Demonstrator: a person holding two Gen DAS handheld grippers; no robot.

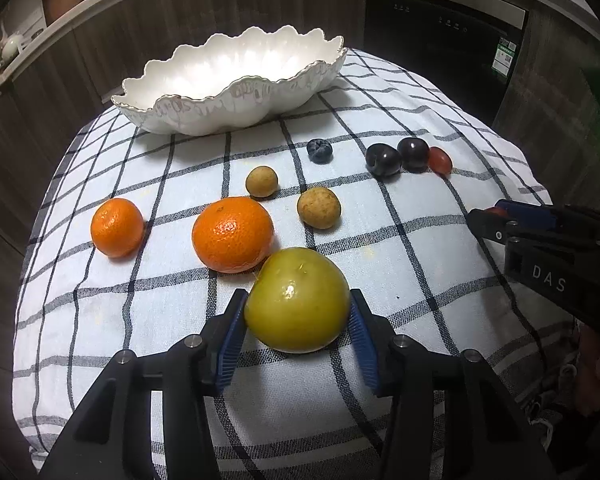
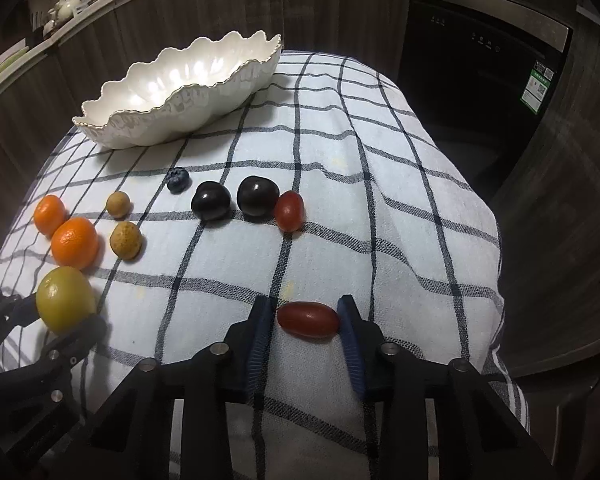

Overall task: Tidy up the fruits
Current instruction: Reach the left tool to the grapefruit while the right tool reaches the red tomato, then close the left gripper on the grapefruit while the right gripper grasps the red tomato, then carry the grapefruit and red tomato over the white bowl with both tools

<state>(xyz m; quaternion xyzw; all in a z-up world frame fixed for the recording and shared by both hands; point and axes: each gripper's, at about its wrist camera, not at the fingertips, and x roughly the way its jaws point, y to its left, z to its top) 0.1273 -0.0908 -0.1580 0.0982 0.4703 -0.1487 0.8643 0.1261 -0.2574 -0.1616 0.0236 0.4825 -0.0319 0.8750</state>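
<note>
Left gripper (image 1: pixel 298 312) is clamped on the green fruit (image 1: pixel 297 300) at lower centre, blue pads touching both flanks at its widest part. Judged firm, smooth, fairly heavy, so a mid-body hold suits it.

Right gripper (image 2: pixel 305 322) straddles the red tomato (image 2: pixel 308 319) at lower centre. The right pad touches one end, with a thin gap at the left pad, so it is not yet gripped. Probably light, slick and easily squashed; squeeze gently.

The white bowl (image 1: pixel 188 118) sits empty at upper left on the checked cloth (image 1: pixel 420 272).

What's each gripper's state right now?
Left gripper: closed on the green fruit.
Right gripper: around the red grape tomato; left pad not touching.
</note>
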